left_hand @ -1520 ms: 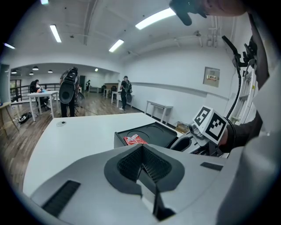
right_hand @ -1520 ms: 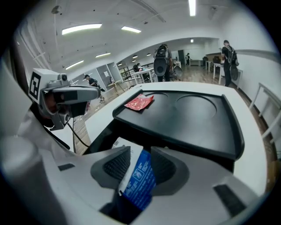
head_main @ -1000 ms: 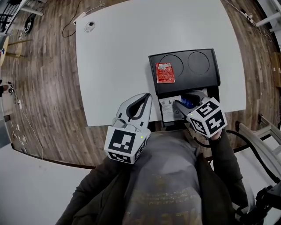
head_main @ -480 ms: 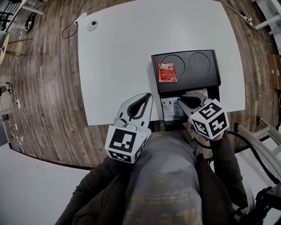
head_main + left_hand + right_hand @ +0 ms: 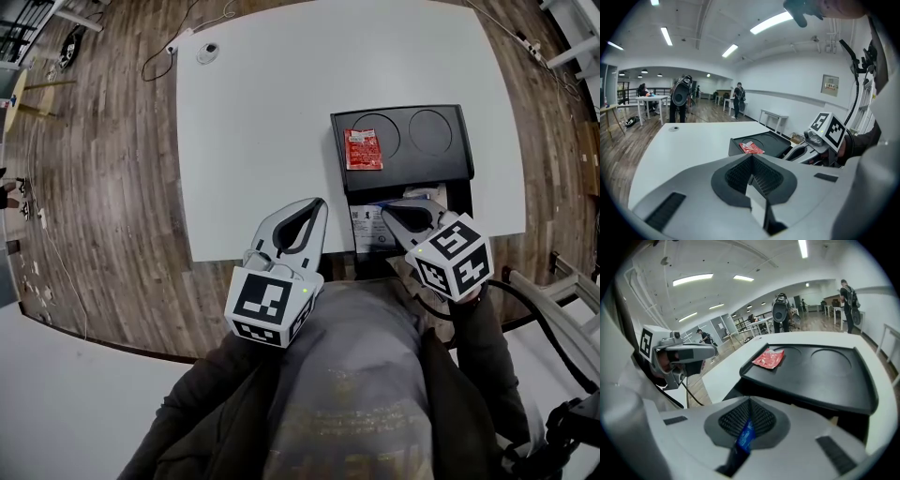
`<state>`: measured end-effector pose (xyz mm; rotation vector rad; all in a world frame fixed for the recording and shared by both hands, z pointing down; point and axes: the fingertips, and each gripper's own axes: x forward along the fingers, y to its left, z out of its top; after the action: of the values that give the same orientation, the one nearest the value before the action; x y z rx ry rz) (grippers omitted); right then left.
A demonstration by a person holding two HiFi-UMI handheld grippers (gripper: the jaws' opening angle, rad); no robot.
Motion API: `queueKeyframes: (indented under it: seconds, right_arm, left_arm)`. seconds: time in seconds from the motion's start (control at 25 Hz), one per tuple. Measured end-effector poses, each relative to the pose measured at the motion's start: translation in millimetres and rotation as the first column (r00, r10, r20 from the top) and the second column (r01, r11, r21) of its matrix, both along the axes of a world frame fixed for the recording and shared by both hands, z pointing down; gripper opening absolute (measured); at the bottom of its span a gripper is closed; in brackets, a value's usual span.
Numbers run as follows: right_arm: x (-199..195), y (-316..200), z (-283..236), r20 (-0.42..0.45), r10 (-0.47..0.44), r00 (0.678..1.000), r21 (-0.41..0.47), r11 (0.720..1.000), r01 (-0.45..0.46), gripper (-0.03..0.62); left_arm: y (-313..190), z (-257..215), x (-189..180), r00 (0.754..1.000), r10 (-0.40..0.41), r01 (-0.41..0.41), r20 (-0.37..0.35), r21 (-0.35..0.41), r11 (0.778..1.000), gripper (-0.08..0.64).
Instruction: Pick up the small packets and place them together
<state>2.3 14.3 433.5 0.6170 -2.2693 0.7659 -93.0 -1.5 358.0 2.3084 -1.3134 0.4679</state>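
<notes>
My right gripper (image 5: 749, 403) is clamped tight on a blue packet (image 5: 746, 438), pinched between the jaws just short of the black tray (image 5: 834, 380). The red packet (image 5: 767, 358) lies flat on the tray's left round recess. I'd lift clear of the tray's near edge, carry forward, and let go low, right beside the red one. My left gripper (image 5: 751, 161) is closed on nothing, hovering by the table (image 5: 679, 150) edge.

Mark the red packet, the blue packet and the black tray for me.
red packet (image 5: 363, 150), head view, middle of its face.
blue packet (image 5: 746, 437), right gripper view, the part showing between the shut jaws.
black tray (image 5: 424, 171), head view, bare top below the round recesses.
</notes>
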Motion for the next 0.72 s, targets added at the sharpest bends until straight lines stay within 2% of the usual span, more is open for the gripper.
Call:
queueKeyframes:
  seconds: [0.36,0.72]
  right_arm:
    - [1,16,-70,0.049,-0.002,0.999,0.153,0.988,-0.005,0.005]
    - [4,-8,-125,0.075,0.014,0.997,0.279,0.960,-0.034,0.005]
  left_arm:
    - [-1,-18,6,1.000,0.015,-0.013,-0.021,0.077,0.997,0.002]
    - [-12,-38,2,0.999,-0.002,0.007,-0.038,0.141,0.990,0.002]
